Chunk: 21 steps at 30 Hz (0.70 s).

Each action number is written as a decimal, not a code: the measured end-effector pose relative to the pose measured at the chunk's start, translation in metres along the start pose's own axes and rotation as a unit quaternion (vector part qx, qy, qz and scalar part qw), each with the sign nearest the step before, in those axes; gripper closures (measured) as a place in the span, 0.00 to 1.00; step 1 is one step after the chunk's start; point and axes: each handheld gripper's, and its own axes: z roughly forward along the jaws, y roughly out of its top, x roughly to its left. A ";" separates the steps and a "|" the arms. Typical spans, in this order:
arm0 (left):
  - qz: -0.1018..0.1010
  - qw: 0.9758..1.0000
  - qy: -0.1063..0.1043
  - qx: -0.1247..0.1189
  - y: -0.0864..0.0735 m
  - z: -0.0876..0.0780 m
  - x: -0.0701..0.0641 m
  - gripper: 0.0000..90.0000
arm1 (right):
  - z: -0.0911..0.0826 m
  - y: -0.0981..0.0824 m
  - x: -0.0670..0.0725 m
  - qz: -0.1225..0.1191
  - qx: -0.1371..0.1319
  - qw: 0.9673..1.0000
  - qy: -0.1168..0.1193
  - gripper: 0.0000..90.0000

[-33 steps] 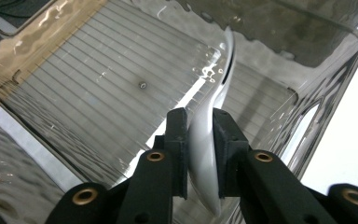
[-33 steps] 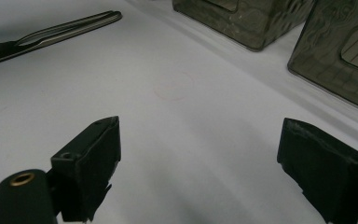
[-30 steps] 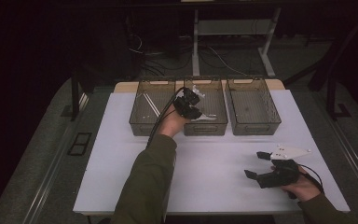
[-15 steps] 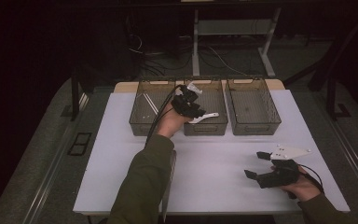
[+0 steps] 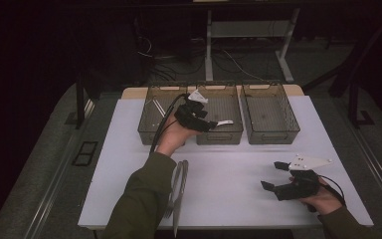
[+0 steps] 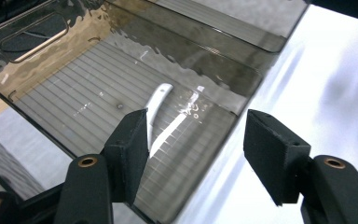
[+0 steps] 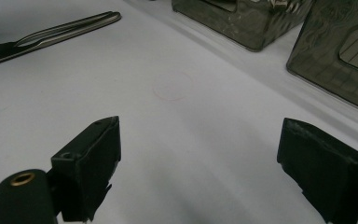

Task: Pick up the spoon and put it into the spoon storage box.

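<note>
My left gripper [image 5: 205, 123] hovers over the middle clear bin [image 5: 220, 137] at the back of the white table. Its jaws have just been opening and stand apart with nothing between them. In the left gripper view [image 6: 196, 128] a white plastic utensil [image 6: 157, 101] lies on the bin's ribbed floor [image 6: 74, 100] below the jaws; from above the utensil [image 5: 224, 122] shows just right of the gripper. My right gripper [image 5: 274, 175] rests on the table at the front right, open, with only bare tabletop between its jaws [image 7: 200, 140].
A left bin [image 5: 146, 130] with something thin and white inside and a right bin [image 5: 273, 137] flank the middle one. Metal forks [image 5: 179, 186] lie by the left forearm near the front edge, and the same forks [image 7: 51, 31] lie beyond the right gripper's jaws.
The left gripper's jaws have spread and the hand has lifted slightly; the white utensil has left them and now lies in the middle bin. The right gripper has not moved.
</note>
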 end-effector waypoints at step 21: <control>-0.024 0.999 -0.010 -0.034 -0.055 -0.043 -0.018 0.45 | 0.000 0.000 -0.001 0.003 0.001 1.000 -0.004 0.15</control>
